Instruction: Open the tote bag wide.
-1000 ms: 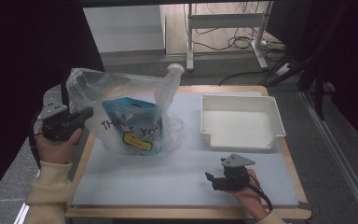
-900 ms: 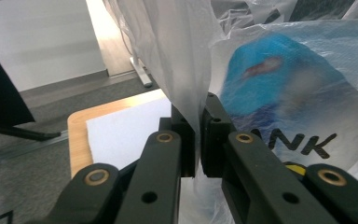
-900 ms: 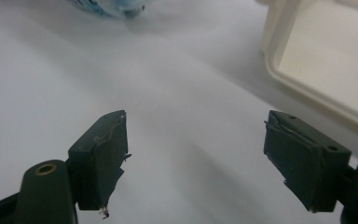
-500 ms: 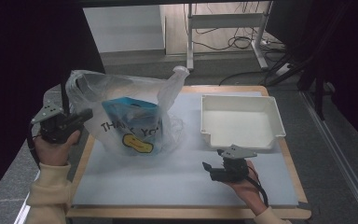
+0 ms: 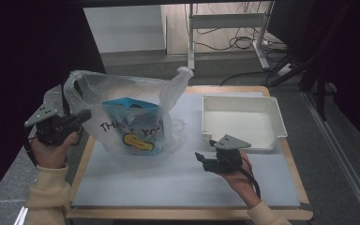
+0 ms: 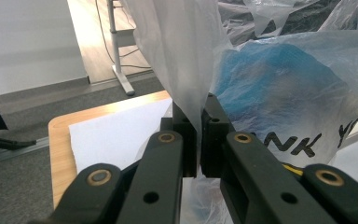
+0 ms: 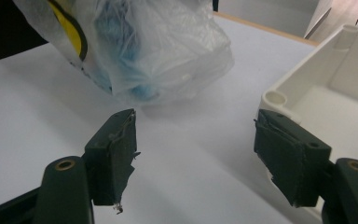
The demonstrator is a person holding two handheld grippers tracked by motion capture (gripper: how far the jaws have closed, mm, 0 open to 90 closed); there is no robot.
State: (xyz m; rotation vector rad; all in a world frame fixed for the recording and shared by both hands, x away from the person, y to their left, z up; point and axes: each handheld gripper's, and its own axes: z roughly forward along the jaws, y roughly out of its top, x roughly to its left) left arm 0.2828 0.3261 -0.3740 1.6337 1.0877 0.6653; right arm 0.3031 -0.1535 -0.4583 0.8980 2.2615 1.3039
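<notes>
One clear plastic bag (image 5: 126,112) stands on the far left of the desk (image 5: 187,187), a single blue packet (image 5: 133,123) inside it; the print reads "THANK YO" above a yellow smiley. Your left tool (image 5: 77,119) is clamped on the bag's left handle film. Your right tool (image 5: 201,159), jaws wide and just closing a little with nothing between them, hovers near the one white tray (image 5: 243,119) at far right.

Thin glossy crinkled plastic bag (image 5: 126,101), smooth matt white plastic tray (image 5: 243,119), wooden-edged table (image 5: 187,213).
</notes>
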